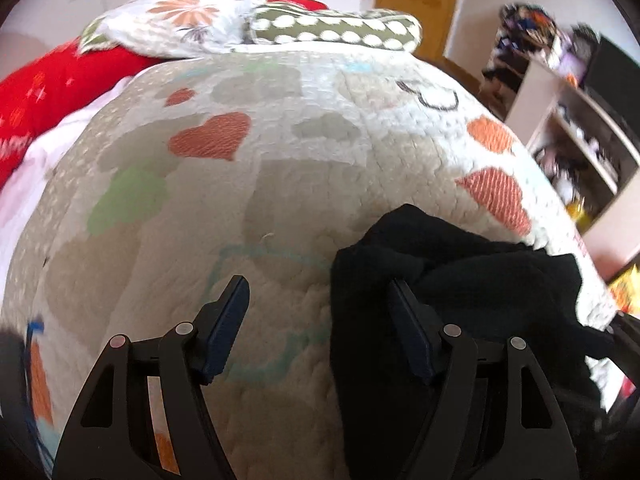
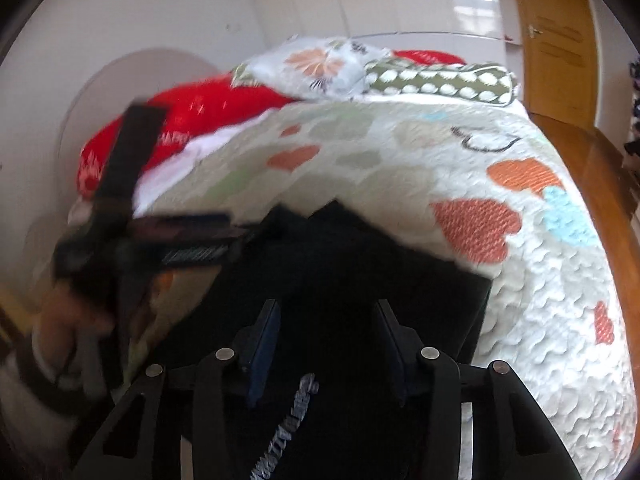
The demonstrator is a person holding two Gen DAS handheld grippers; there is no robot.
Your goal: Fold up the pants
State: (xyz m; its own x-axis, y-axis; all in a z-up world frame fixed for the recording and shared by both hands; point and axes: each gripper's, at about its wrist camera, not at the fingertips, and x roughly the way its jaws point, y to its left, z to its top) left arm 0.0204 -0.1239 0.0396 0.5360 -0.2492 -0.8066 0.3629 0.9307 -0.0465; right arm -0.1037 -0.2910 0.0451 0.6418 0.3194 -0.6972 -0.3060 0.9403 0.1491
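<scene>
The right gripper (image 2: 326,344) is held spread above the black pants (image 2: 360,264), nothing pinched. The left gripper (image 1: 318,322) is spread too, 1 finger at the cloth's left edge. The soft, bunched pants lie near the bed's (image 1: 280,152) right edge; quilted hearts and pillows (image 1: 256,24) lie beyond.

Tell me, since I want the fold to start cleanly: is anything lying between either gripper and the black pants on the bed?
Nothing visible is in the way. The black pants lie directly under the right gripper, with cloth showing between its fingers. The left gripper sits at their edge, over the quilt.
</scene>
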